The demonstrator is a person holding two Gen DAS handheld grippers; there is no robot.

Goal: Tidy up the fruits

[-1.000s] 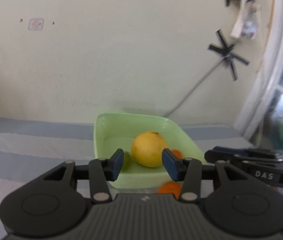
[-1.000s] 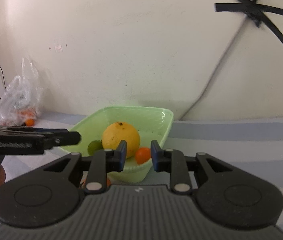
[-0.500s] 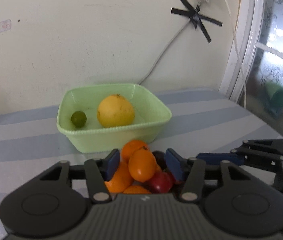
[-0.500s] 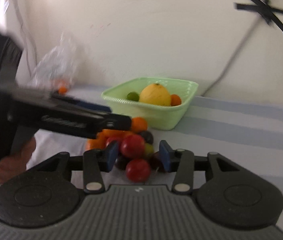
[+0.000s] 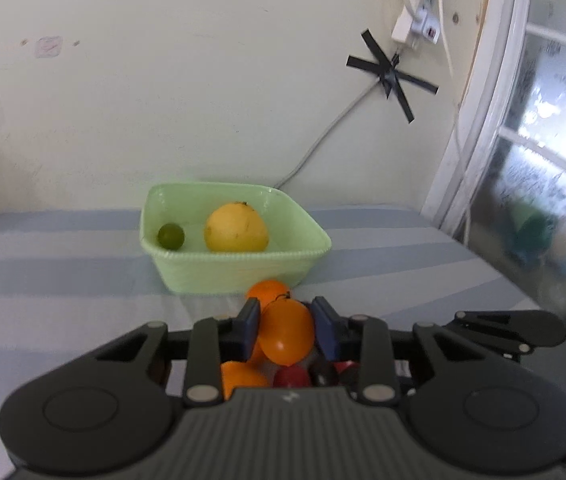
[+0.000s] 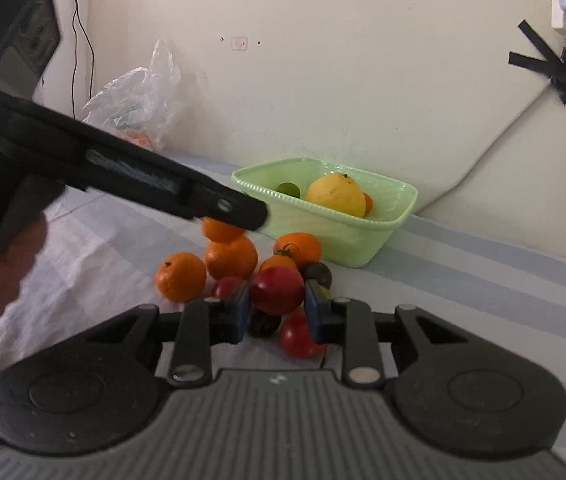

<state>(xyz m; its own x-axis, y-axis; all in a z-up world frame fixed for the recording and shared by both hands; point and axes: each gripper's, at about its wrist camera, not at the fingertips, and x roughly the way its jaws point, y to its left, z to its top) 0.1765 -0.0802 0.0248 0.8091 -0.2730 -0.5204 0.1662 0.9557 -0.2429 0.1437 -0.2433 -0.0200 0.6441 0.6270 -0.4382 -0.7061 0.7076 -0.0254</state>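
A pale green bowl point(image 5: 307, 258) point(image 6: 387, 226) stands on the striped cloth and holds a big yellow fruit point(image 5: 236, 229) point(image 6: 337, 194), a small green lime point(image 5: 170, 235) and a small orange fruit point(image 6: 368, 202). A pile of oranges and tomatoes point(image 6: 239, 264) lies in front of it. My left gripper point(image 5: 286, 330) is shut on an orange fruit point(image 5: 286, 334) above the pile. My right gripper point(image 6: 275, 304) is shut on a red tomato point(image 6: 277, 290). The left gripper also shows in the right wrist view point(image 6: 231, 208), over the pile.
A plastic bag point(image 6: 139, 96) lies by the wall at the far left. A grey cable point(image 5: 323, 136) runs down the wall behind the bowl. A window frame point(image 5: 471, 120) stands at the right. More fruit point(image 5: 243, 380) lies under the left gripper.
Both grippers have pulled back from the bowl to the fruit pile. The left gripper closed on an orange fruit and the right gripper closed on a red tomato.
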